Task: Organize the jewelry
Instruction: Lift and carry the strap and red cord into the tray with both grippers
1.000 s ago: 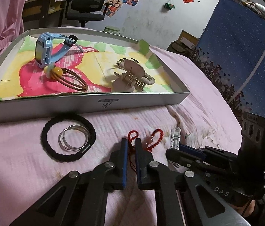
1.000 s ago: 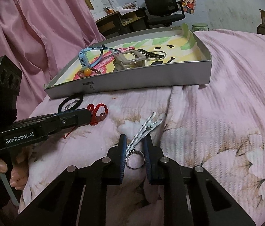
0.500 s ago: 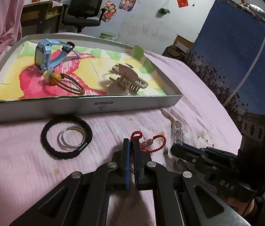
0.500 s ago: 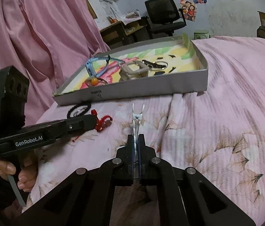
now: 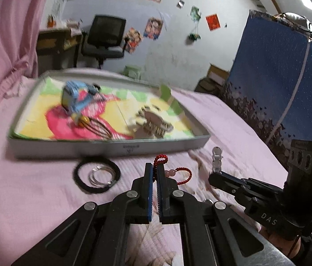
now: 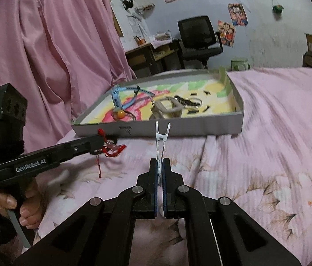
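Observation:
My left gripper is shut on a red beaded bracelet, lifted off the pink bedsheet; the bracelet dangles from that gripper in the right wrist view. My right gripper is shut on a white hair clip that sticks out forward; the same clip shows in the left wrist view. Ahead lies the shallow grey box tray with a colourful lining. It holds a blue watch, an orange-bead hair tie and a beige claw clip.
A black hair band with silver rings inside it lies on the bed in front of the tray. A pink curtain hangs at the left. A desk and office chair stand beyond the bed, and a blue screen at right.
The left gripper shut on the red bracelet and the right on the white clip. Both then rose from the bed with them, towards the tray.

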A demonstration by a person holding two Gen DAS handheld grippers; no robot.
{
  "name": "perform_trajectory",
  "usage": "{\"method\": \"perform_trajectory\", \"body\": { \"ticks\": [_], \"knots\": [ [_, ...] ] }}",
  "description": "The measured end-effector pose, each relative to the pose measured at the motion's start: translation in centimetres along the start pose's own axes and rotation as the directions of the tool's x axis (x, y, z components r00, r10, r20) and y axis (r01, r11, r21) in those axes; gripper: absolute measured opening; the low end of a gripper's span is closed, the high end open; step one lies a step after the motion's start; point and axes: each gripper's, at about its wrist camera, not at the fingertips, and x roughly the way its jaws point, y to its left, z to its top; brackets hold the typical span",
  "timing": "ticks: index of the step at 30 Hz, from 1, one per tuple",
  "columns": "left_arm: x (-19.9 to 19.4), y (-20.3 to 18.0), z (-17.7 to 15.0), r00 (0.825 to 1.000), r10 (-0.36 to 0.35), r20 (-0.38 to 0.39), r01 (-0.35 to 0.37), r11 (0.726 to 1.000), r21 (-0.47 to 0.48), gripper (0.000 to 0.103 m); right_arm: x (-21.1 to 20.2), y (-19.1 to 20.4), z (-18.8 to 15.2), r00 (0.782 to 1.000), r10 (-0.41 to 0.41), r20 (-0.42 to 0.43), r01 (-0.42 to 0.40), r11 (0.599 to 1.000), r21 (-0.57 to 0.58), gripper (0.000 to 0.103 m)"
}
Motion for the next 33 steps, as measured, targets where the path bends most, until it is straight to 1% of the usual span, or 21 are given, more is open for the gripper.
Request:
{"method": "perform_trajectory", "body": {
  "ticks": [2, 5, 8, 12, 14, 17, 18, 21, 23, 25, 28, 30, 32, 33],
  "knots": [
    [-1.0, -0.2, 0.2, 0.999, 0.023, 0.043, -0.023, 1.0, 0.007, 0.004, -0.6, 0.4, 0.3, 1.0, -0.005, 0.029, 0.006, 1.0, -0.017, 0.004],
    [-2.4, -0.7, 0.6, 0.993, 0.055, 0.105, -0.058, 0.998, 0.024, 0.004, -1.6, 1.3, 1.3, 0.995, -0.017, 0.096, 0.022, 0.998, -0.053, 0.004],
    [-3.4, -1.3, 1.4, 0.982, 0.088, 0.168, -0.097, 0.994, 0.047, 0.004, -2.4, 2.1, 2.4, 0.988, -0.015, 0.151, 0.026, 0.997, -0.076, 0.004],
    [-4.4, -1.5, 3.0, 0.958, 0.128, 0.255, -0.142, 0.989, 0.037, 0.004, -2.6, 2.9, 4.1, 0.979, -0.015, 0.205, 0.039, 0.993, -0.113, 0.004],
    [-4.3, -1.3, 3.8, 0.95, 0.14, 0.279, -0.152, 0.988, 0.023, 0.004, -2.4, 3.3, 5.0, 0.975, -0.012, 0.22, 0.04, 0.992, -0.121, 0.004],
    [-4.2, -0.8, 5.0, 0.929, 0.177, 0.325, -0.188, 0.982, 0.005, 0.004, -1.8, 3.3, 6.4, 0.969, -0.01, 0.247, 0.044, 0.99, -0.132, 0.004],
    [-4.0, -0.6, 5.5, 0.917, 0.197, 0.346, -0.208, 0.978, -0.005, 0.004, -1.4, 3.3, 7.1, 0.966, -0.013, 0.258, 0.05, 0.989, -0.139, 0.004],
    [-3.0, 0.1, 6.4, 0.893, 0.24, 0.381, -0.251, 0.968, -0.02, 0.004, -0.2, 3.3, 8.7, 0.959, -0.017, 0.284, 0.062, 0.986, -0.152, 0.004],
    [-2.0, 0.4, 7.0, 0.884, 0.258, 0.389, -0.274, 0.962, -0.016, 0.004, 0.4, 3.2, 9.5, 0.954, -0.02, 0.298, 0.067, 0.987, -0.149, 0.004],
    [-1.2, 0.7, 7.4, 0.882, 0.27, 0.386, -0.289, 0.957, -0.01, 0.004, 1.5, 2.9, 10.4, 0.952, -0.023, 0.306, 0.068, 0.988, -0.139, 0.004],
    [0.4, 1.4, 7.8, 0.884, 0.29, 0.366, -0.311, 0.95, -0.001, 0.004, 3.4, 2.5, 11.2, 0.953, -0.031, 0.3, 0.072, 0.99, -0.124, 0.004],
    [1.5, 2.0, 8.0, 0.893, 0.298, 0.338, -0.313, 0.95, -0.008, 0.004, 4.7, 2.2, 11.6, 0.958, -0.043, 0.285, 0.079, 0.99, -0.118, 0.004],
    [2.8, 2.8, 8.3, 0.908, 0.302, 0.291, -0.308, 0.951, -0.027, 0.004, 6.1, 1.9, 11.7, 0.965, -0.059, 0.257, 0.091, 0.989, -0.115, 0.004],
    [3.1, 3.0, 8.3, 0.912, 0.302, 0.278, -0.305, 0.952, -0.034, 0.004, 6.6, 1.7, 11.7, 0.968, -0.065, 0.244, 0.095, 0.989, -0.114, 0.004]
  ]
}}
